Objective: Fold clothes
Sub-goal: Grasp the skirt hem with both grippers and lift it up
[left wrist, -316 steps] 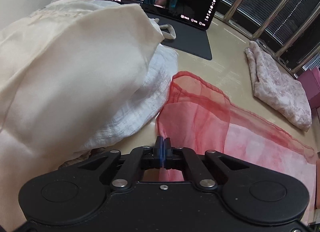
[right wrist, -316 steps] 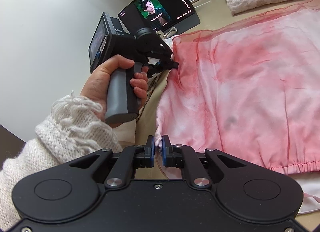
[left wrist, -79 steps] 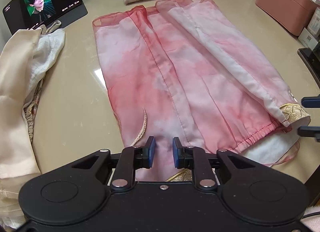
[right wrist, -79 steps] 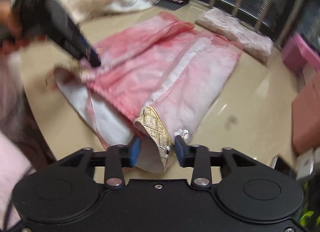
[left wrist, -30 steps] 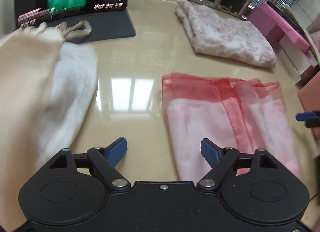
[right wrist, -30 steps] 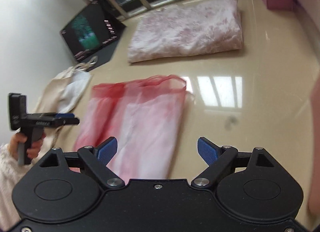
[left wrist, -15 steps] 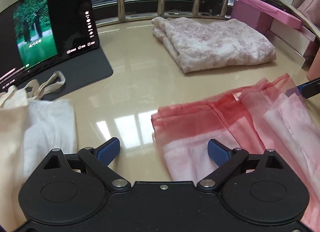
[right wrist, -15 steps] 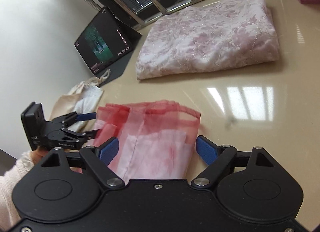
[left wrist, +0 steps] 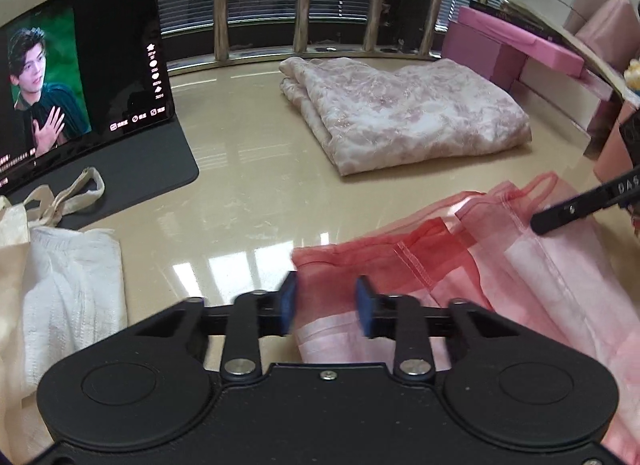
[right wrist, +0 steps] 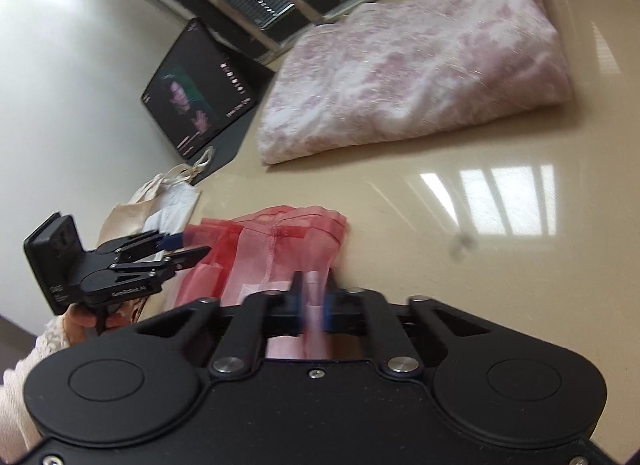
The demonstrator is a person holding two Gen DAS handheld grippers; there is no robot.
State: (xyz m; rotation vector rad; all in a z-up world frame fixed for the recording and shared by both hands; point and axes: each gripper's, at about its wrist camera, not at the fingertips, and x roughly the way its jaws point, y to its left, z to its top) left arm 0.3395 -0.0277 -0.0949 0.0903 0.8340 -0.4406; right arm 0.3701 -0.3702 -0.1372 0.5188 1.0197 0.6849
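Both of my hand-held grippers sit at the far end of the sheer pink-and-red gauze garment [left wrist: 500, 265], which lies on the glossy beige desk [left wrist: 248, 205]. On my left hand-held gripper [left wrist: 326, 301] the blue pads are partly apart, and the garment's red corner lies between them — I cannot tell whether they touch the cloth. On my right hand-held gripper [right wrist: 311, 299] the pads are close together with a strip of the pink fabric between them; the view is blurred there, so whether they actually pinch it I cannot tell.

Toward the desk's far edge lies a folded pale-pink floral-patterned cloth [left wrist: 400, 117], well apart from the garment. At the far left corner a dark tablet showing a video [left wrist: 76, 77] stands on its black folding cover [left wrist: 132, 169], and a heap of cream and white fabric [left wrist: 60, 277] lies along the left edge.
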